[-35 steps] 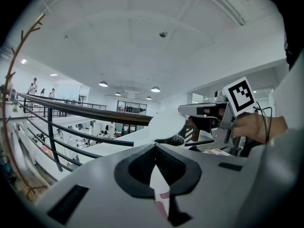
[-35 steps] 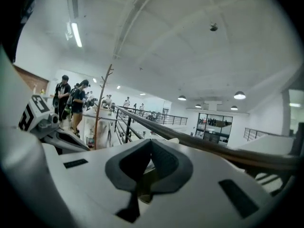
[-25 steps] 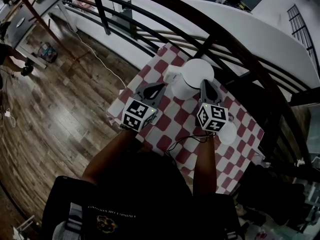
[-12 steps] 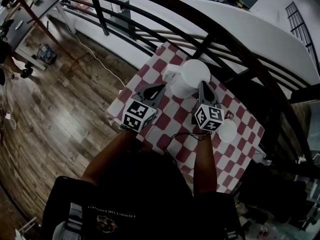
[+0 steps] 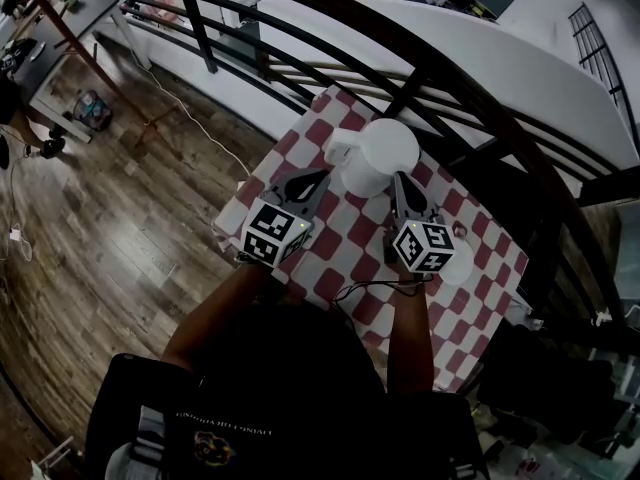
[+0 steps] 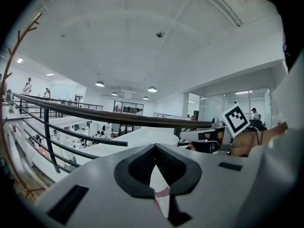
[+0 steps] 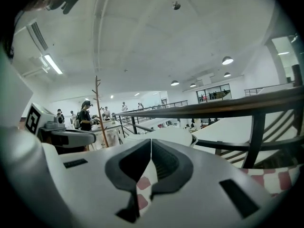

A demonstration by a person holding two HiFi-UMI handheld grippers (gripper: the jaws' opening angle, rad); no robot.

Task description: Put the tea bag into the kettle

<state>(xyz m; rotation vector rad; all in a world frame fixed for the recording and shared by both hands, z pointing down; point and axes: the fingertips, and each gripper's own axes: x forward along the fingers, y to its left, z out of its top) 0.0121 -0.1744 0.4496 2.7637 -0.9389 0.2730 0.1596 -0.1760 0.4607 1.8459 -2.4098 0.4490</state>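
Head view: we see white kettle (image 5: pixel 380 156) on checkered tabletop (image 5: pixel 345 230), top white all over, inside hidden from us. Left gripper (image 5: pixel 322 174) at kettle's 8 o'clock, right gripper (image 5: pixel 399 178) at its 5 o'clock, both just beside it. Small white round object (image 5: pixel 456 265) at right gripper's 4 o'clock. Tea bag: we cannot make out.
Left gripper view: jaws clenched, nothing between.
Right gripper view: jaws clenched, empty; kettle just ahead, 12 o'clock.

The kettle (image 5: pixel 385 151) looks like smooth white plastic. The checked tablecloth (image 5: pixel 345 230) is cloth. The floor (image 5: pixel 110 248) at left is glossy wood planks, and the railing (image 5: pixel 440 71) is dark metal.
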